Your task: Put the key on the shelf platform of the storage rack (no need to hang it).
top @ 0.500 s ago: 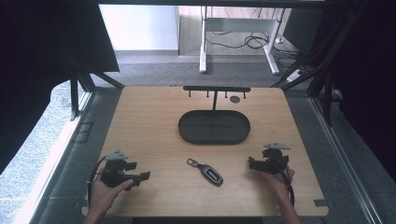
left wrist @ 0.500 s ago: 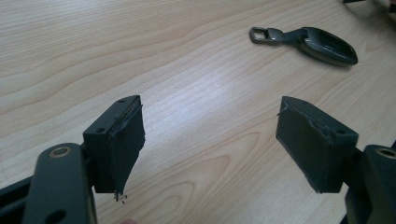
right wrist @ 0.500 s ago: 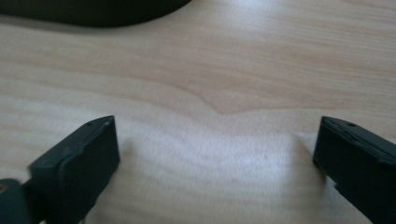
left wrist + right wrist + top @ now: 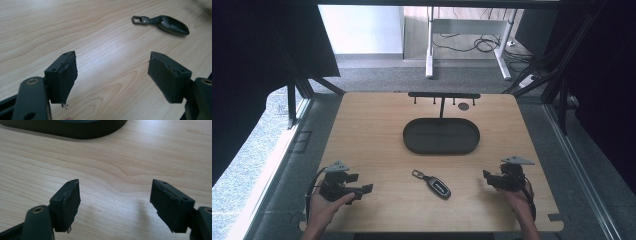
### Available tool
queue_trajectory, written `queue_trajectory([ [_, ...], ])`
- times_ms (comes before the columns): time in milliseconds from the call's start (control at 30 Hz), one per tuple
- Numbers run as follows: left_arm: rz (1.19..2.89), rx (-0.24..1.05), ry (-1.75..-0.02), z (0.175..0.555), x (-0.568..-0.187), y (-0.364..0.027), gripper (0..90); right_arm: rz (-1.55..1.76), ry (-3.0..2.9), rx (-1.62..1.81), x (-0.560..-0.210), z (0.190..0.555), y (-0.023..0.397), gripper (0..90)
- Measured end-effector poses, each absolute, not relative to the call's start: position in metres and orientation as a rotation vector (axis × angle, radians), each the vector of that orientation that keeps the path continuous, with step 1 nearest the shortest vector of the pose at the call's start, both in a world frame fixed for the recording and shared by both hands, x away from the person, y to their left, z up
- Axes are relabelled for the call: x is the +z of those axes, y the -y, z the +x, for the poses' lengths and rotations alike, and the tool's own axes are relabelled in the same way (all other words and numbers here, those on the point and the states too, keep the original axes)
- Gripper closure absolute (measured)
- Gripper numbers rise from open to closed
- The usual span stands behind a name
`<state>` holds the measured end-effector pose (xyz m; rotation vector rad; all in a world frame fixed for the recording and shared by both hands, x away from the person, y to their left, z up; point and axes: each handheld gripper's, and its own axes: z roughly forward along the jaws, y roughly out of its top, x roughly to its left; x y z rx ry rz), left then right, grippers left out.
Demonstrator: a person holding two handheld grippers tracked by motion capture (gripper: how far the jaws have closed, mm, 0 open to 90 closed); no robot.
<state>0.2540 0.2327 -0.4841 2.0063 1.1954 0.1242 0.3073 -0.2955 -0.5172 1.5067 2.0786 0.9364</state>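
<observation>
Wooden table (image 4: 372, 135) bears seemingly empty oval tray (image 4: 412, 142), key fob (image 4: 437, 185); both grippers' jaws apart.

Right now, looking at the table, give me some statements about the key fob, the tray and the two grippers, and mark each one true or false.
1. The key fob lies inside the oval tray. False: it lies on the bare table, nearer the person than the tray.
2. The left gripper is open and holds nothing. True.
3. The right gripper is clamped on the fob. False: its jaws stand apart over bare wood.
4. The tray is empty. True.
5. A rack with small hooks stands behind the tray. True.
</observation>
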Motion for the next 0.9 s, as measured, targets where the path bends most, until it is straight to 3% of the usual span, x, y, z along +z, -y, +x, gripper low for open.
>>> queue_trajectory([
  [433, 2.004, 0.132, -1.190, 0.253, -0.482, -0.233, 23.8, 1.453, -2.089, 0.949, -0.507, 0.301, 0.290, 34.0],
  [733, 2.003, 0.127, -1.206, 0.254, -0.484, -0.233, 23.8, 1.448, -2.144, 0.954, -0.500, 0.305, 0.287, 34.7],
  [900, 1.999, 0.134, -1.201, 0.252, -0.481, -0.232, 23.8, 1.383, -2.226, 0.913, -0.478, 0.303, 0.279, 34.3],
])
